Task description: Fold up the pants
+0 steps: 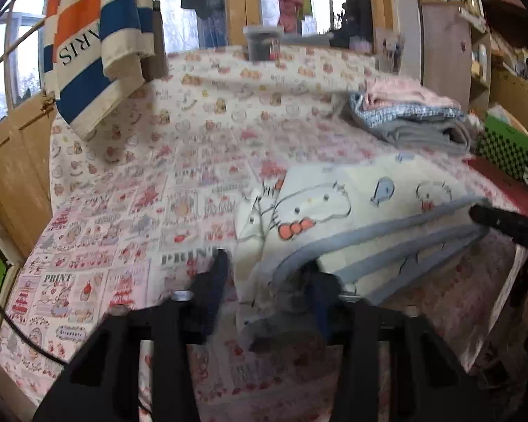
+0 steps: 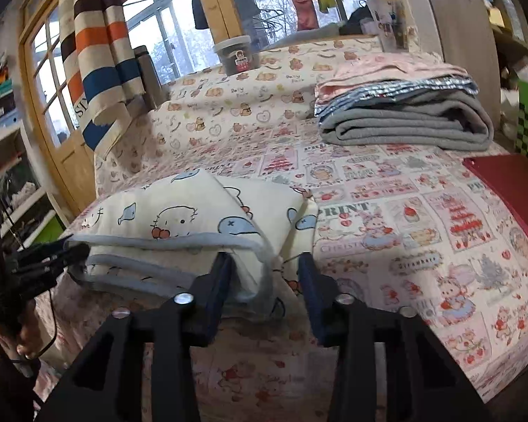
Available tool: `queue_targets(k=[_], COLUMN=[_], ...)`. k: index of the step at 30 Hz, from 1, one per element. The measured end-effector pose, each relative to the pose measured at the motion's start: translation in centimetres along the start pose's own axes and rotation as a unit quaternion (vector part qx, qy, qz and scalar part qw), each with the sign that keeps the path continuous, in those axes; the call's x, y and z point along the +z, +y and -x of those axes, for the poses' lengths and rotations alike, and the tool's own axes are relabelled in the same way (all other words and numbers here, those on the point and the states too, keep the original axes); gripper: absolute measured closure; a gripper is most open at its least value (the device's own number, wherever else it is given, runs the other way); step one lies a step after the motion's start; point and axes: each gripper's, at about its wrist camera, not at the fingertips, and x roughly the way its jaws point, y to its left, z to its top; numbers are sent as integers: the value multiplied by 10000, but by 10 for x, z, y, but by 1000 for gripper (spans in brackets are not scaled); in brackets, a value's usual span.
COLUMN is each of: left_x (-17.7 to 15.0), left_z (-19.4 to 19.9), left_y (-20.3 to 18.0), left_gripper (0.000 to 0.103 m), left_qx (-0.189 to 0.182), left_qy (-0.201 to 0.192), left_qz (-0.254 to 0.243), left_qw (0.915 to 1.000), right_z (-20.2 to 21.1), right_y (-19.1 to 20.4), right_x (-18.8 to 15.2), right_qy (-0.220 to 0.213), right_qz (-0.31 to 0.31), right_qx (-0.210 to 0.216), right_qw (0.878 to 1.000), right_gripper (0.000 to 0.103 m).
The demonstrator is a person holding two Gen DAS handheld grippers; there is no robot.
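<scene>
The cream cartoon-print pants (image 2: pixel 179 218) with grey trim lie folded at the near edge of the table, also in the left wrist view (image 1: pixel 352 204). My right gripper (image 2: pixel 264 274) is open, its jaws either side of the folded stack's near right corner. My left gripper (image 1: pixel 267 274) is open around the stack's near left corner; grey trim bunches between its jaws. The left gripper also shows at the left of the right wrist view (image 2: pixel 63 249), at the stack's left end. The right gripper's tip shows in the left wrist view (image 1: pixel 489 218).
A pile of folded clothes, grey, checked and pink (image 2: pixel 404 105), lies at the far right of the patterned tablecloth (image 2: pixel 404 211). A red folder (image 2: pixel 510 183) sits at the right edge. A dark tub (image 2: pixel 236 54) stands at the back. A striped towel (image 2: pixel 98 52) hangs at left.
</scene>
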Motion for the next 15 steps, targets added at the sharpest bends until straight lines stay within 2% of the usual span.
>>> queue_targets(k=[1, 2, 3, 5, 7, 11, 15], left_x=[1, 2, 3, 4, 5, -3, -19], left_z=[2, 4, 7, 14, 19, 25, 28], left_y=[-2, -3, -2, 5, 14, 20, 24], left_gripper=[93, 94, 94, 95, 95, 95, 93], left_qx=[1, 80, 177, 163, 68, -19, -224], left_qy=[-118, -201, -286, -422, -441, -327, -176], left_qz=[-30, -33, 5, 170, 352, 492, 641], left_qw=[9999, 9998, 9994, 9988, 9984, 9983, 9975], right_z=[0, 0, 1, 6, 13, 24, 37], right_y=[1, 1, 1, 0, -2, 0, 4], right_x=[0, 1, 2, 3, 3, 0, -9], right_qy=[-35, -105, -167, -315, -480, -569, -732], right_qz=[-16, -54, -79, -50, -18, 47, 2], right_qx=[-10, -54, -126, -350, -500, -532, -820], right_qw=[10000, 9999, 9998, 9989, 9976, 9969, 9939], right_gripper=[68, 73, 85, 96, 98, 98, 98])
